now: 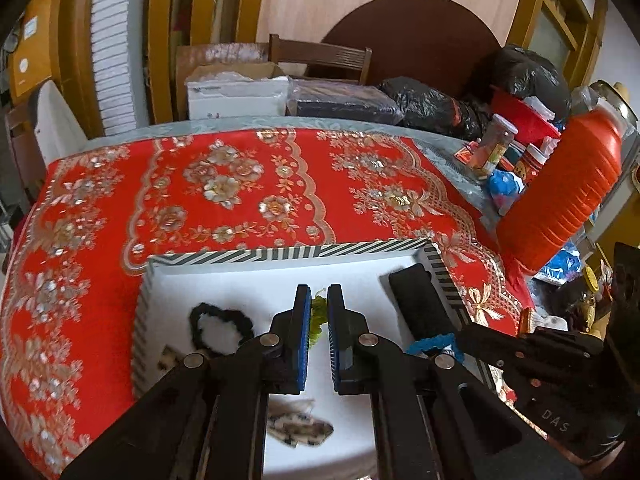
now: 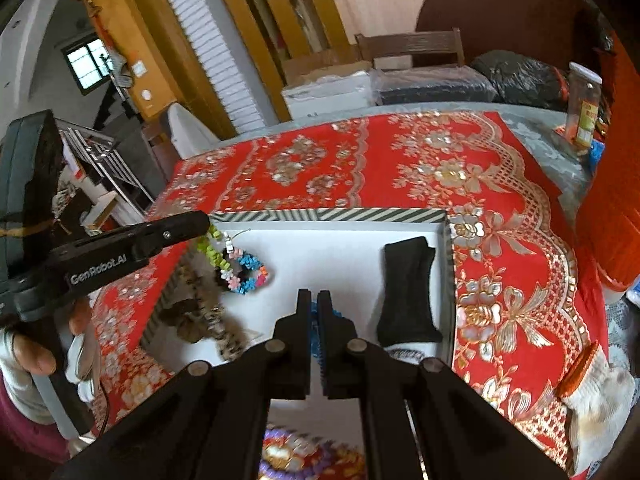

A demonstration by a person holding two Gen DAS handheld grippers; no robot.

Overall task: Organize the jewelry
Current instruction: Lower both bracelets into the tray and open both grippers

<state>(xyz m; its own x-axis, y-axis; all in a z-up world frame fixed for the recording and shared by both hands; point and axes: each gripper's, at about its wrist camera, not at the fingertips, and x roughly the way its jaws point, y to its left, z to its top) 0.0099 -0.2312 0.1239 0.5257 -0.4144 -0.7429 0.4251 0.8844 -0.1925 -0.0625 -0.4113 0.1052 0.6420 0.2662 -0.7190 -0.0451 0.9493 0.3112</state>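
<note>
Left tongs [image 1: 319, 300] clamped on a green beaded bracelet [image 1: 318, 320], right tongs [image 2: 314, 300] on a blue one [image 2: 320, 336]; thin grips risk slipping into the striped tray [image 2: 332, 214] below.

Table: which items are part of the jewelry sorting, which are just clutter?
Job:
- striped tray
- green beaded piece in the left gripper
- blue beaded piece in the right gripper
- colourful bracelet
- black scrunchie
- black pouch

Clutter:
- orange jug
- glass jar
- black bags
- cardboard box
</note>
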